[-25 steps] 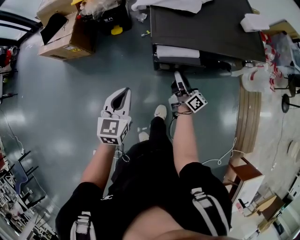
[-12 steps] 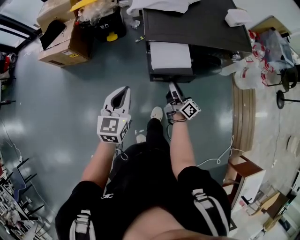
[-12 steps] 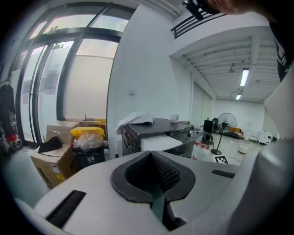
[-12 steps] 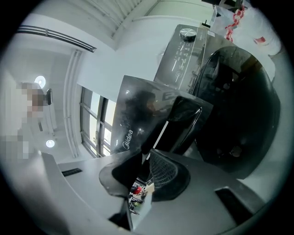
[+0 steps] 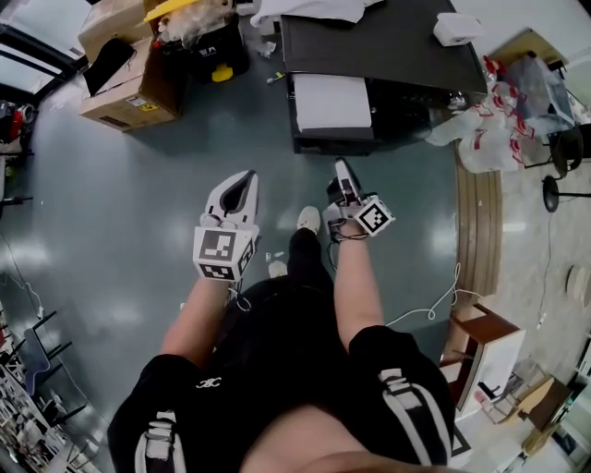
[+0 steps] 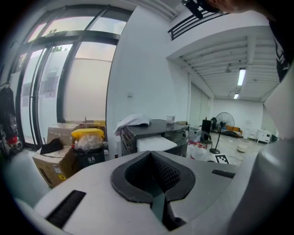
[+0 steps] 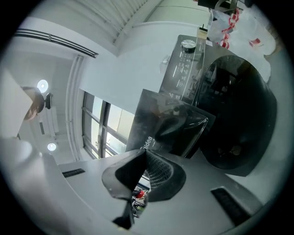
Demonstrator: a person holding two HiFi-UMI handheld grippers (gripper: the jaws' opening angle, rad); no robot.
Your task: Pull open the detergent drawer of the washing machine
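Head view, items big to small.

1. Washing machine [image 5: 388, 46]: dark-topped front-loader at top of frame. It stands on the floor [image 5: 120, 212], front twd the person [image 5: 286, 369]. White cloth [image 5: 295, 9] & small white box [image 5: 459, 28] lie on its lid.

2. Detergent drawer [image 5: 332, 103]: pos. is the left end of the machine front, up at panel level. It stands slid out w/ its pale top showing, so the pull is prob. done or nearly so. Long axis runs straight out of the machine front twd the person, lying level. Right gripper view shows its dark front plate w/ recessed grip facing outward; rear end sits in its slot.

3. Left gripper [image 5: 247, 175]: jaws together, nothing btwn them. Held over bare floor, well apart from the machine. Prob. parked, as one gripper is enough for this pull.

4. Right gripper [image 5: 342, 164]: roughly in line w/ the drawer, near its front, not touching. Jaws have just been closing & now meet, nothing btwn them. Reads as let go & clear of the grip.
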